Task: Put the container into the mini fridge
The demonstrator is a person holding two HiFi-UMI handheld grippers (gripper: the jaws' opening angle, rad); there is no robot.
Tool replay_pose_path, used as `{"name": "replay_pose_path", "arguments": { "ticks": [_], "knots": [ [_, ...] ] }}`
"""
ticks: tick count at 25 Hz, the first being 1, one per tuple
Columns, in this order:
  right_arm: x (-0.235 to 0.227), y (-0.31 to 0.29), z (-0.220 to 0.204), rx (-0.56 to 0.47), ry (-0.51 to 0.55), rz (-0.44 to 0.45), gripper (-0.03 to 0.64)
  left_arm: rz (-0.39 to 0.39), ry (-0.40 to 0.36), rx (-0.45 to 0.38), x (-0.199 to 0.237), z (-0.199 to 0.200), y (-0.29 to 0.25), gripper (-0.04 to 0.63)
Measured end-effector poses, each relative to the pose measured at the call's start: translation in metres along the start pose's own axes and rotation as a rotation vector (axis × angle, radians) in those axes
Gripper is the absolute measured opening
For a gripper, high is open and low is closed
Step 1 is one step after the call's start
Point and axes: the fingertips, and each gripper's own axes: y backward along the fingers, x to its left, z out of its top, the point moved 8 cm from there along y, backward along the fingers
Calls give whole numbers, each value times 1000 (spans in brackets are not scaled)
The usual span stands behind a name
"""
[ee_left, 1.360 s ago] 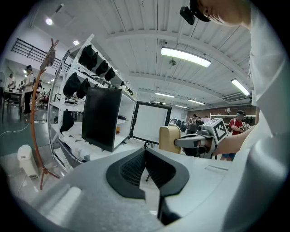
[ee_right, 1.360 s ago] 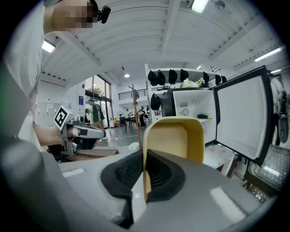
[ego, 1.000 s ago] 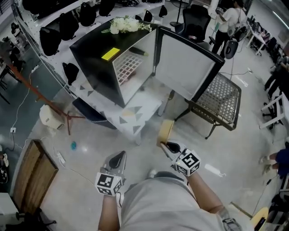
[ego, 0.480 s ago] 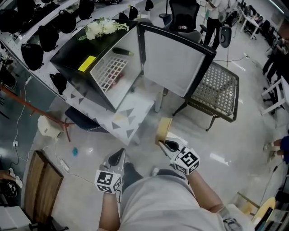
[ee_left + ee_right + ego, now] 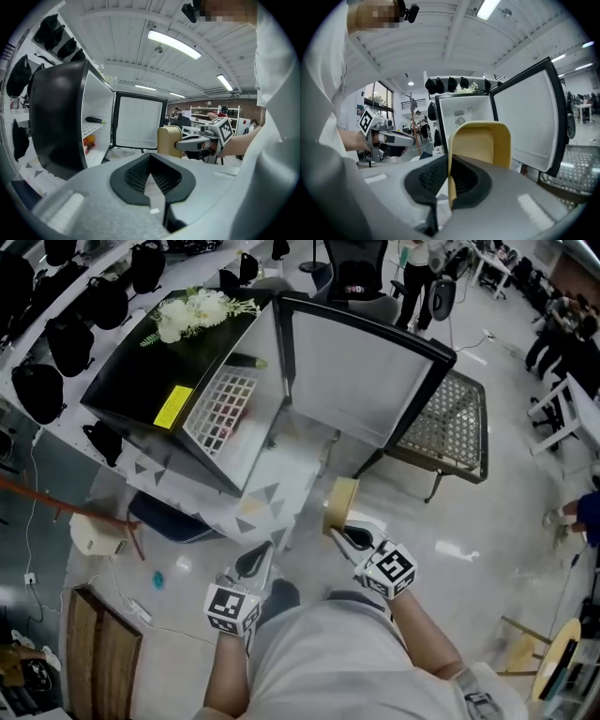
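The black mini fridge [image 5: 155, 381] stands on a table with a triangle-patterned cloth [image 5: 267, 507], and its door [image 5: 361, 381] is swung wide open. Its white inside [image 5: 464, 117] holds a wire shelf [image 5: 220, 413] with a few items on it. My right gripper [image 5: 349, 538] is shut on the side wall of a pale yellow container [image 5: 339, 502], which it holds upright just short of the table. In the right gripper view the container [image 5: 480, 143] rises between the pads, facing the open fridge. My left gripper [image 5: 251, 563] hangs beside it, shut with nothing in it [image 5: 151, 157].
White flowers [image 5: 192, 313] lie on the fridge top. A mesh chair [image 5: 455, 432] stands right of the open door. A wooden board [image 5: 103, 652] lies on the floor at the left. Black bags [image 5: 70, 334] hang behind the fridge, and people stand at the back.
The fridge and table have come closer and shifted left in the head view. Both grippers keep their places before me, the right one still holding the container.
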Motion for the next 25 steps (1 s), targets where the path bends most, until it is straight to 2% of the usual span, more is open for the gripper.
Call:
{"name": "replay_pose_path", "arguments": {
  "ticks": [10, 14, 16, 21, 25],
  "knots": [
    [-2, -69, 21, 11, -3, -143, 14, -251, -76, -7, 72, 29, -38, 9],
    [-1, -94, 32, 9, 7, -194, 14, -359, -60, -29, 98, 40, -41, 9],
    [1, -106, 37, 10, 16, -210, 14, -408, -78, -29, 107, 45, -39, 9],
    [7, -130, 47, 27, 73, -231, 15, -495, -121, -39, 116, 48, -37, 9],
    [5, -142, 53, 34, 86, -239, 15, -533, -78, -41, 126, 47, -38, 9]
  ]
}}
